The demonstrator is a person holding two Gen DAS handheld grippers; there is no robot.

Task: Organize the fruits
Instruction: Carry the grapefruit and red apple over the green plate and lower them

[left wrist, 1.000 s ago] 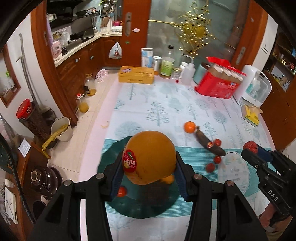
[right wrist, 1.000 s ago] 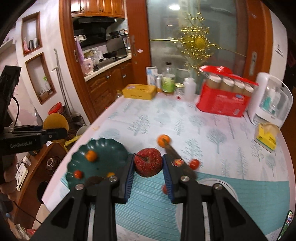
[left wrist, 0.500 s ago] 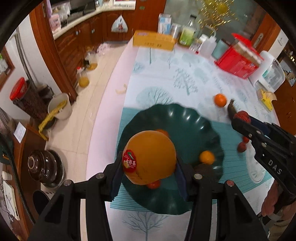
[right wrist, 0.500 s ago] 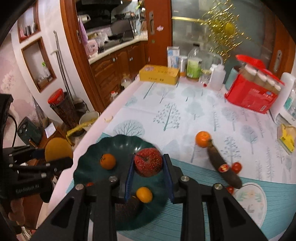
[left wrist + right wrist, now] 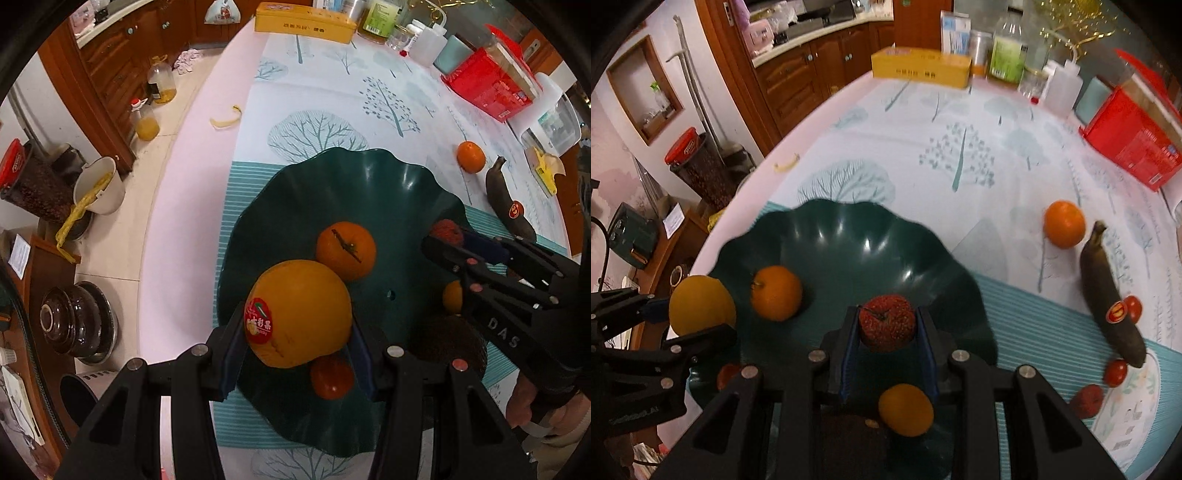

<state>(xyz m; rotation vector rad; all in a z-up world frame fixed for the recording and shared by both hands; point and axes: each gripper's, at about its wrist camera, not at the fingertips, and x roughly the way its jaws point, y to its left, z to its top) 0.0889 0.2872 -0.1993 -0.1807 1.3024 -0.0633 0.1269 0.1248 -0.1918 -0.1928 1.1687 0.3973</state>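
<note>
Fruit sorting, part done: left gripper [image 5: 295, 354] clamps a large orange [image 5: 297, 314] and right gripper [image 5: 886, 343] clamps a red bumpy fruit [image 5: 886, 326], both over the near half of the green bowl [image 5: 849, 236]. The bowl already holds a tangerine [image 5: 775, 293], a small orange [image 5: 905, 410], a tomato [image 5: 331, 376] and a dark fruit [image 5: 447, 347]. Left on the table towards its right edge: another tangerine [image 5: 1064, 223], a dark banana [image 5: 1108, 295] and small red fruits [image 5: 1115, 373].

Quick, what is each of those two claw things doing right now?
Left gripper: closed on the large round orange fruit with a red sticker.
Right gripper: closed on the small bumpy red fruit, over the dark green wavy-edged plate.
</note>
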